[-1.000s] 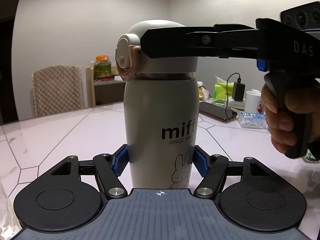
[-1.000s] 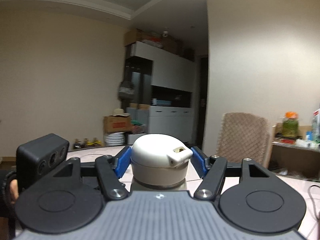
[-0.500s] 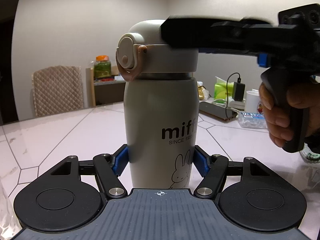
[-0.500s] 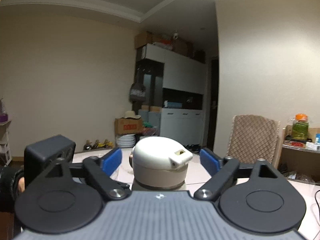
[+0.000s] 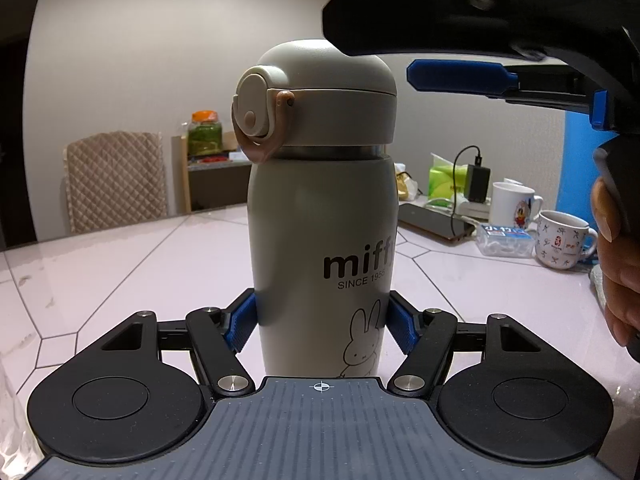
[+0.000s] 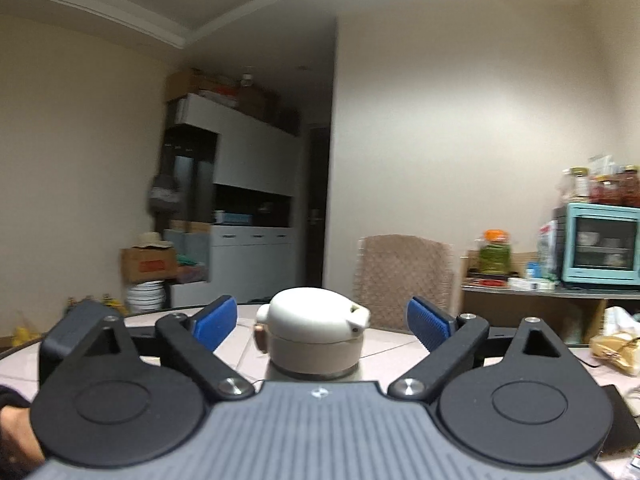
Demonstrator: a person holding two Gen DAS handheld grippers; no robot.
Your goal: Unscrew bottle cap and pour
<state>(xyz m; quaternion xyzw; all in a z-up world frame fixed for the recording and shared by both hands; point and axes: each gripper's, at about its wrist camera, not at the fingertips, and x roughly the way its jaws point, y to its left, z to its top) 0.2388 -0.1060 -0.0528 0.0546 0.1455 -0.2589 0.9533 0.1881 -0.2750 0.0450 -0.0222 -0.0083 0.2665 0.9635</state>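
Cap (image 6: 316,322) sits level between the right gripper (image 6: 320,320) and its opening, untouching fingers; left gripper (image 5: 320,322) pinches the upright bottle (image 5: 320,248).

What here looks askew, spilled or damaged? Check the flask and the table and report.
Nothing stands out. The beige Miffy flask stands upright on the white marble-pattern table, its domed cap seated level, no spill visible. The left gripper clamps its body; the right gripper is opening, clear of the cap.

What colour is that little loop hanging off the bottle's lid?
Brown, against the pale grey-beige bottle; the loop shows best in the left wrist view.
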